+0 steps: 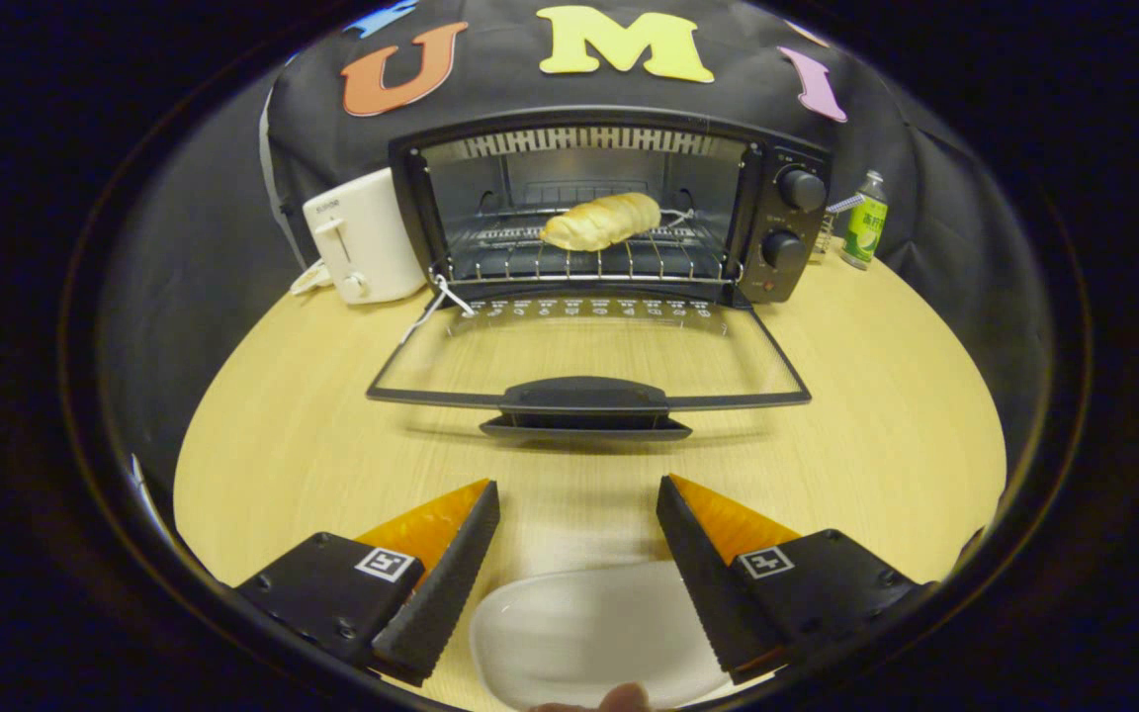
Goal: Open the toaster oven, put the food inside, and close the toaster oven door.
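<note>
Wooden table point(283, 435) bearing a toaster oven point(614, 208) with its glass door point(589, 361) folded down flat toward the gripper point(577, 509). Bread roll point(601, 221) lying on the wire rack point(589, 259) inside. Gripper fingers spread apart, holding nothing, above a white plate point(589, 633). White toaster point(364, 237) left of the oven; green bottle point(864, 222) to its right.

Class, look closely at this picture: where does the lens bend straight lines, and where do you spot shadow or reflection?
Gripper view: the fisheye bows the table edge and the oven door; a soft shadow lies under the door handle; the glass door reflects the rack; the bread is sharp; the open gripper hovers over a plate.
</note>
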Action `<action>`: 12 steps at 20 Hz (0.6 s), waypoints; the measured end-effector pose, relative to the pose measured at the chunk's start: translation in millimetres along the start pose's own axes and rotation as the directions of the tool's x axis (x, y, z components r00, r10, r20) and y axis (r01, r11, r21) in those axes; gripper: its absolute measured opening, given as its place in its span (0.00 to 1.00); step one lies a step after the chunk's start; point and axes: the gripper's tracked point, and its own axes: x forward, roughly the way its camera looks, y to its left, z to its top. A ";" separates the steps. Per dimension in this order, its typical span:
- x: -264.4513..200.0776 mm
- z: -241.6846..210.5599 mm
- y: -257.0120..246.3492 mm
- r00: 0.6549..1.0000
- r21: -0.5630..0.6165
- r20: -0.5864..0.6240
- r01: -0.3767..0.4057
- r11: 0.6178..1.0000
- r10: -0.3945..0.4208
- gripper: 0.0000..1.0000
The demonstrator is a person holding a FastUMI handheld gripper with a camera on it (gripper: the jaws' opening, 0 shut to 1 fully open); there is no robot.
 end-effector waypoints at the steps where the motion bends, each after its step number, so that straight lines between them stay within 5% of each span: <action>1: 2.9 0.3 -1.6 1.000 -0.002 -0.007 0.009 1.000 -0.009 1.00; 6: 13.2 19.3 -12.1 0.995 -0.050 0.050 0.083 0.995 -0.081 1.00; 12: 2.4 31.1 -10.3 0.993 0.008 0.096 0.062 0.998 -0.062 1.00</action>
